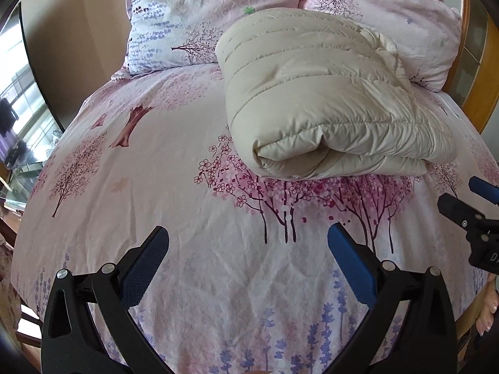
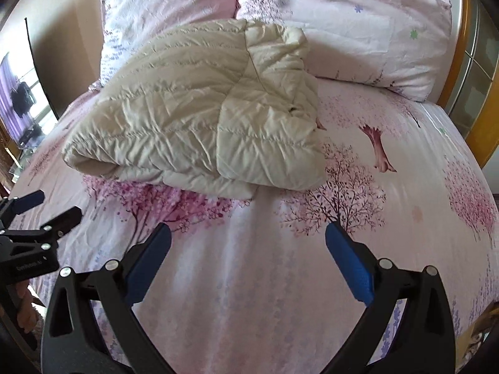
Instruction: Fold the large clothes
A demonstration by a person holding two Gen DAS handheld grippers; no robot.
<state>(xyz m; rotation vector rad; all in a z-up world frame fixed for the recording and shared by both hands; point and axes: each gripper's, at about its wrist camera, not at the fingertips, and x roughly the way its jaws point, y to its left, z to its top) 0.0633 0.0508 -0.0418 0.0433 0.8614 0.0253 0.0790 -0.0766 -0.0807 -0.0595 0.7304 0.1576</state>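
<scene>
Left tongs spread wide over the bed, right tongs spread too, both gripping nothing, folded cream jacket lying ahead near two pillows, clear of both

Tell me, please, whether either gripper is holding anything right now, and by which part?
Nothing is held. The left gripper and right gripper are both open over the bedsheet, short of the folded jacket.

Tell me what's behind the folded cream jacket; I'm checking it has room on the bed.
Behind the jacket lie two floral pillows; its far edge rests against them. The sheet beneath it is covered.
</scene>
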